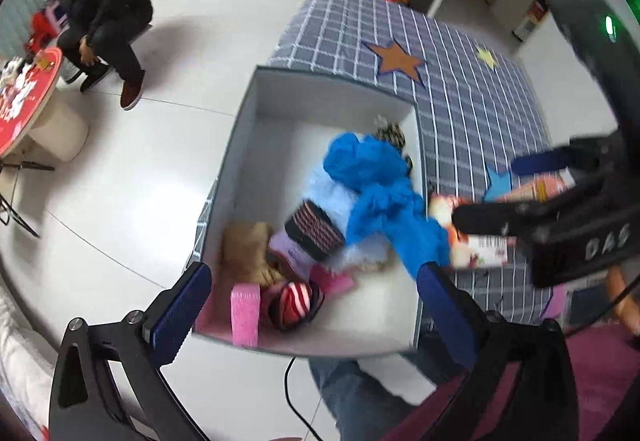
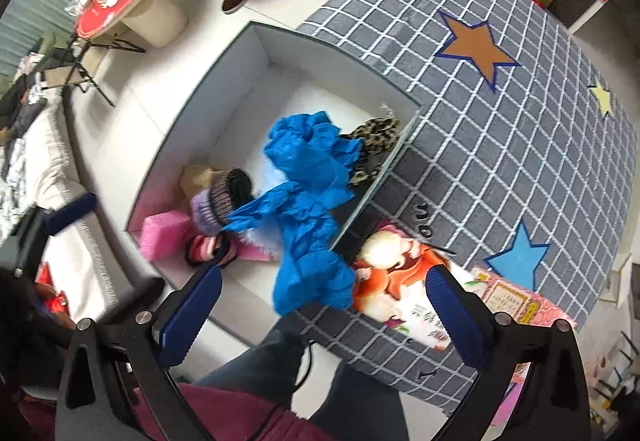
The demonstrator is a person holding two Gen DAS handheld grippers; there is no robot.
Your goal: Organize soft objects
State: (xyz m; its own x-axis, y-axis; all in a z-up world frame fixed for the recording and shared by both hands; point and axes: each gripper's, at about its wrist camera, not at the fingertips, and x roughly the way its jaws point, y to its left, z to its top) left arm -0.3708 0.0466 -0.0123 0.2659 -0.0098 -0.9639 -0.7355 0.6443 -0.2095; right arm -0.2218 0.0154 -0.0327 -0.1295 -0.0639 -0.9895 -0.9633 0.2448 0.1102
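Observation:
A grey-walled box (image 1: pixel 244 129) with a white inside stands on the floor against the table. A crumpled blue cloth (image 1: pixel 376 193) (image 2: pixel 308 201) lies in it and hangs over its right wall onto the table edge. Under and beside the cloth are a purple striped knit hat (image 1: pixel 312 233) (image 2: pixel 220 201), a tan plush (image 1: pixel 248 249), a pink sponge (image 1: pixel 244 309), a red-and-white striped piece (image 1: pixel 296 301) and a leopard-print cloth (image 2: pixel 372 145). My left gripper (image 1: pixel 314 273) hangs open above the box, holding nothing. My right gripper (image 2: pixel 324 273) is open above the cloth's lower end, its pads clear of it.
The table wears a grey checked cover (image 2: pixel 500 145) with star patches. A cartoon-printed packet (image 2: pixel 396 273) lies on its near edge. The holder's jeans (image 2: pixel 260 361) and a cable are below. A seated person (image 1: pixel 100 17) and a round red table (image 1: pixel 28 101) stand further off.

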